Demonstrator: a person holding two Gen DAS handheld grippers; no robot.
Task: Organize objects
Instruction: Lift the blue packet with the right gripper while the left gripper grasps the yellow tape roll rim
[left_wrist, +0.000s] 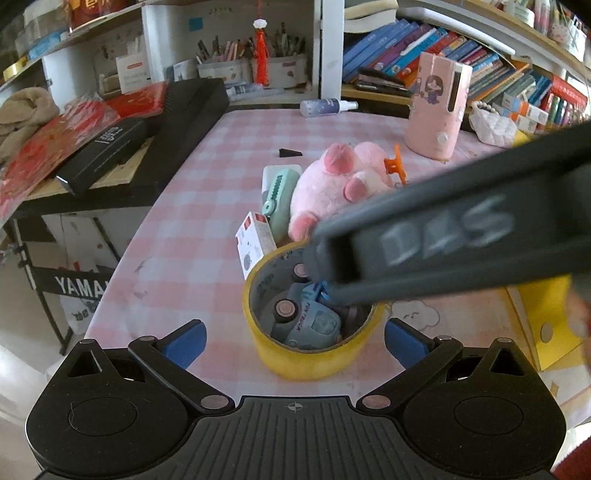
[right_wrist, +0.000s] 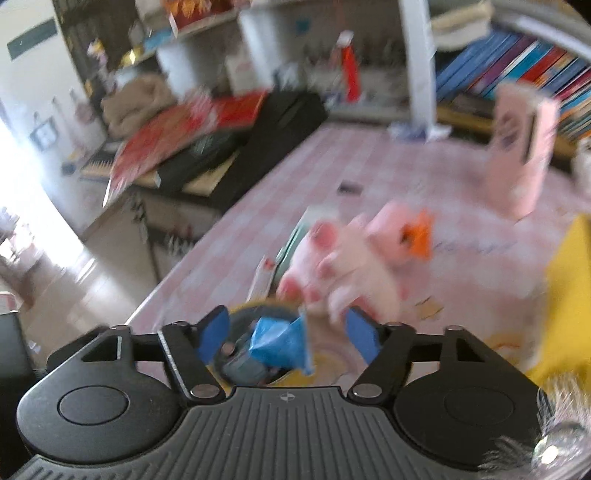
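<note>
**Toy truck inside the tape roll**

While the left gripper (left_wrist: 293, 341) hangs open around the yellow tape roll (left_wrist: 310, 354), a blue toy truck (left_wrist: 308, 321) lies inside it, the right gripper reaching in from above

Blurred right view: right gripper (right_wrist: 288, 339) part open, blue wrapper (right_wrist: 284, 343) between its pads; contact unclear

The small blue toy truck (left_wrist: 306, 321) inside the yellow tape roll (left_wrist: 314, 354) reads "FUN TRUCK" on its side. A black stand (left_wrist: 79, 286) at the table's left edge shows white letters "YAMA", cut off. The right gripper's dark body (left_wrist: 461, 236) bears blurred grey letters, seemingly "DAS".
</note>
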